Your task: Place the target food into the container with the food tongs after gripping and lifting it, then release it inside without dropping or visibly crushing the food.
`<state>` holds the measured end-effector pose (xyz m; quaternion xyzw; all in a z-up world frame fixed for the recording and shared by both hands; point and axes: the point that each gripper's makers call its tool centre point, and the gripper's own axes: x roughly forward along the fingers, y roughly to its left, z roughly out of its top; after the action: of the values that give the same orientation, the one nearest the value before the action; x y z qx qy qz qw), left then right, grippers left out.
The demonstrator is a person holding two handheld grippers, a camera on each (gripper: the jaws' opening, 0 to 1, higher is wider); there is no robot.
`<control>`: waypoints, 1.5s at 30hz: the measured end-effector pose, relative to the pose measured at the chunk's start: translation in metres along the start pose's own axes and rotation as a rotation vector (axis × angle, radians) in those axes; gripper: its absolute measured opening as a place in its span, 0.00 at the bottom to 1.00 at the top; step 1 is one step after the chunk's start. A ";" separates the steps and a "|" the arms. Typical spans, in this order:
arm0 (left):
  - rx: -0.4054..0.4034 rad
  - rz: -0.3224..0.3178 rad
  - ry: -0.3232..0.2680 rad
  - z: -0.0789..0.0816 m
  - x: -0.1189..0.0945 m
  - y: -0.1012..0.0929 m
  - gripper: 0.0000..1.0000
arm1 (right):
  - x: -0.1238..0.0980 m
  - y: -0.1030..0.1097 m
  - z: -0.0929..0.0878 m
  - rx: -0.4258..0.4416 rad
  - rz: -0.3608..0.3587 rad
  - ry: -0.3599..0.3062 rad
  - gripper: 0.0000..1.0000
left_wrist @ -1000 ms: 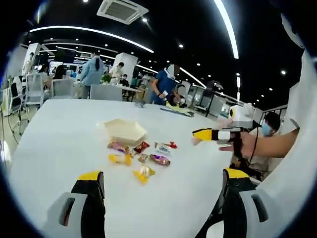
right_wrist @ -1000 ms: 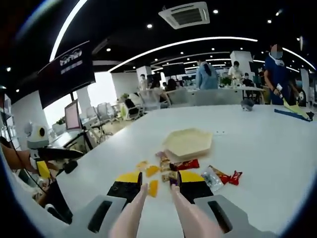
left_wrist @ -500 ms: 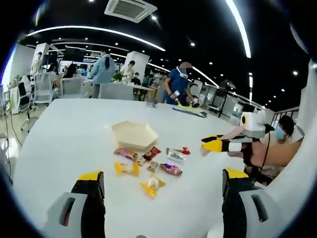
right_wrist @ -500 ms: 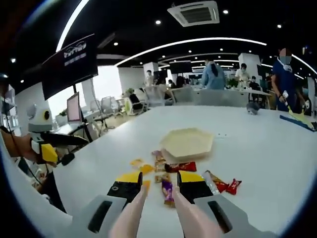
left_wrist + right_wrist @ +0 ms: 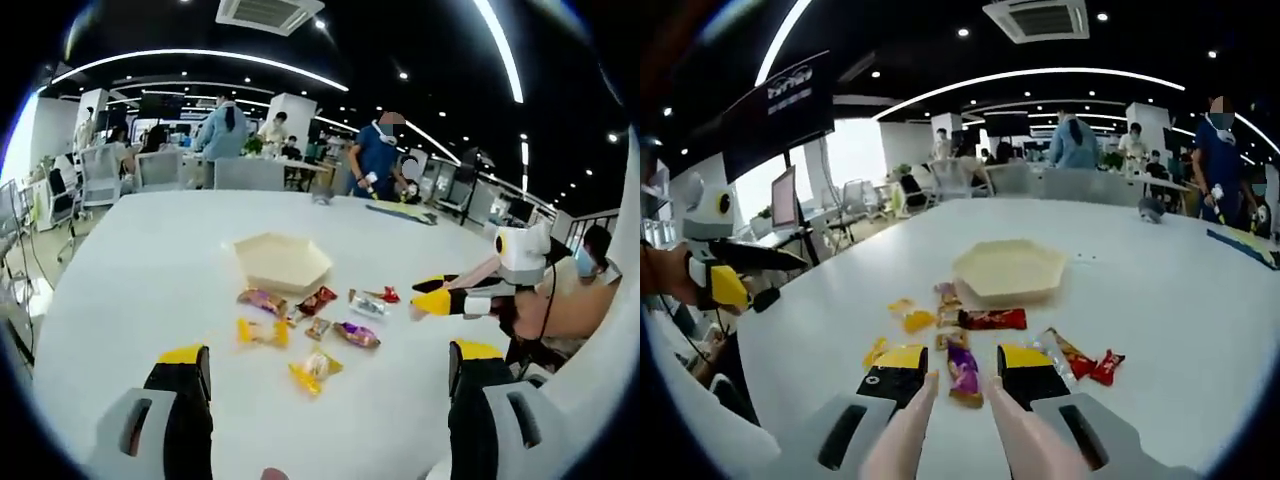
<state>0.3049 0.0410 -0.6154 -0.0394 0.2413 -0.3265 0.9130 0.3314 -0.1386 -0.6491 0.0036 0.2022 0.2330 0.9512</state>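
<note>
This is a large open-plan office. A black ceiling carries long curved light strips (image 5: 1040, 75), small spotlights and a square air-conditioning vent (image 5: 268, 12). Beyond the far edge of the big white table (image 5: 140, 260) stand desks with office chairs (image 5: 160, 170) and several people (image 5: 380, 150). Off the table's left edge in the right gripper view are a monitor (image 5: 785, 208), more chairs and a dark hanging sign (image 5: 780, 100).
</note>
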 end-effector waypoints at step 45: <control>-0.085 0.012 0.038 -0.032 -0.037 -0.014 0.96 | 0.078 0.001 -0.048 -0.258 0.023 0.181 0.27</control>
<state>0.2579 0.0555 -0.6250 -0.0706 0.2724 -0.3113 0.9077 0.3752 -0.1070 -0.7227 -0.1375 0.2556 0.2671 0.9189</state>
